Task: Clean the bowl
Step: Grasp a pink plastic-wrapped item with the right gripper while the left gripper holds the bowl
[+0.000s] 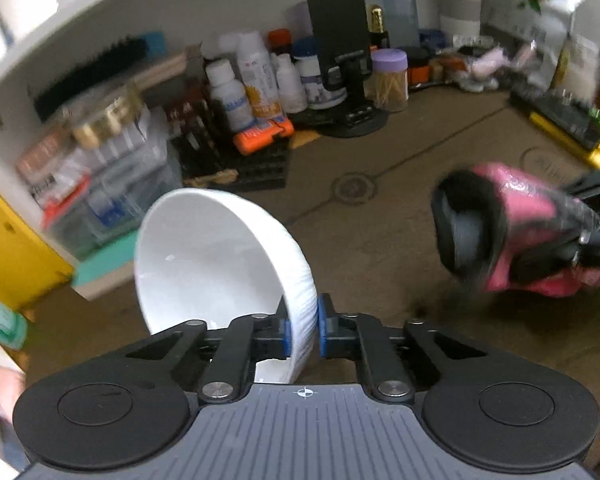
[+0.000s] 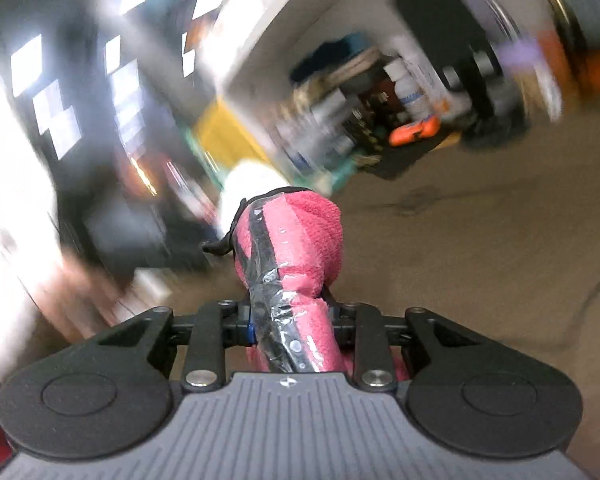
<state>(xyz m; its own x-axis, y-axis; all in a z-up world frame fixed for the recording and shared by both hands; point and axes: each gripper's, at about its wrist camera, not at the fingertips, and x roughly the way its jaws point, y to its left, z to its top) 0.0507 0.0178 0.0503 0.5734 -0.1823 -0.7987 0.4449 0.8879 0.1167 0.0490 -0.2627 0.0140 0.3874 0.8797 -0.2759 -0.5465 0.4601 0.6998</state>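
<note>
We hold the white bowl (image 1: 220, 264) tilted above the table (image 1: 380, 240), the left gripper (image 1: 302, 330) closed on its rim. It seems hard, smooth and fragile, so the rim is our safest hold. The right gripper (image 2: 294, 326) clamps the soft pink cloth pad (image 2: 292, 248) nearby.

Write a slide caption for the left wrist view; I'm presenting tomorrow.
Left gripper clamps tilted white bowl; pink cloth nearby.
</note>
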